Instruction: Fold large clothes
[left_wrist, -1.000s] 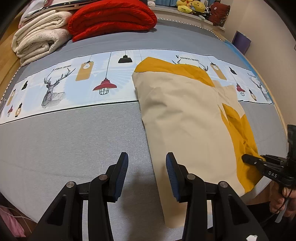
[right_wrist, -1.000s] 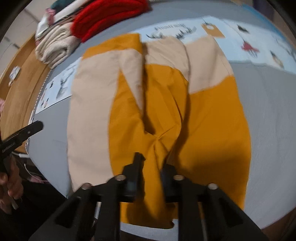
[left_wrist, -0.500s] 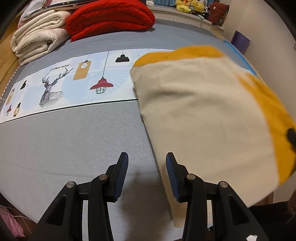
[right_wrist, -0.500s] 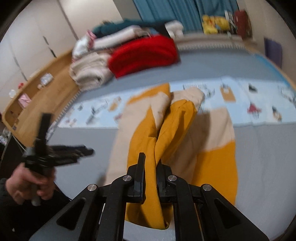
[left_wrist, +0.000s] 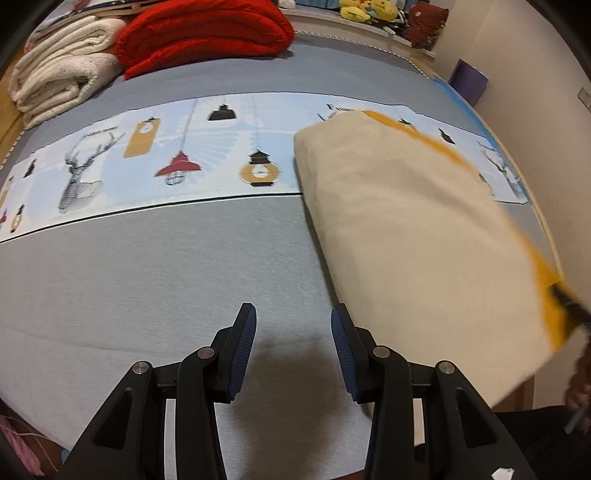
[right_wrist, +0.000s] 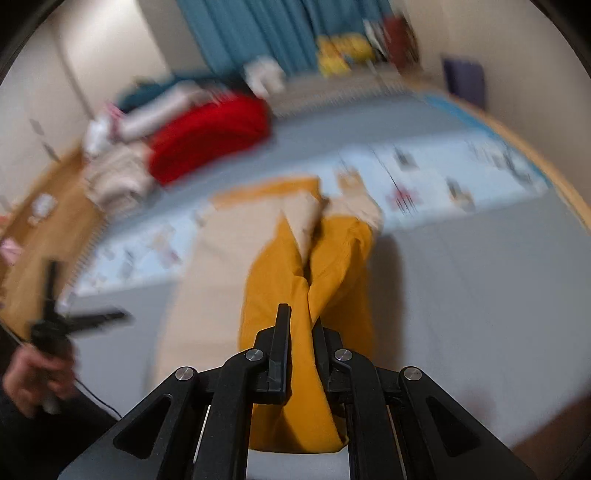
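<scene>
A large beige and mustard-yellow garment (left_wrist: 413, 236) lies on the grey bed, its right part lifted off the bedding. My right gripper (right_wrist: 301, 317) is shut on a bunched yellow fold of the garment (right_wrist: 295, 295) and holds it up above the bed; it shows as a dark tip (left_wrist: 570, 308) at the right edge of the left wrist view. My left gripper (left_wrist: 293, 332) hovers over bare grey bedding just left of the garment's near edge, open, with nothing between its blue pads (left_wrist: 246, 332).
The bed (left_wrist: 147, 280) has a light blue printed band (left_wrist: 184, 162) across it. Folded red (left_wrist: 207, 33) and cream blankets (left_wrist: 62, 81) are stacked at its far left. Plush toys (left_wrist: 369, 11) sit on a far ledge. A wall runs along the right.
The right gripper rose and swung back, pulling the yellow fold up; the garment's right side lifted and its far end slid off the printed band. The left gripper stayed put.
</scene>
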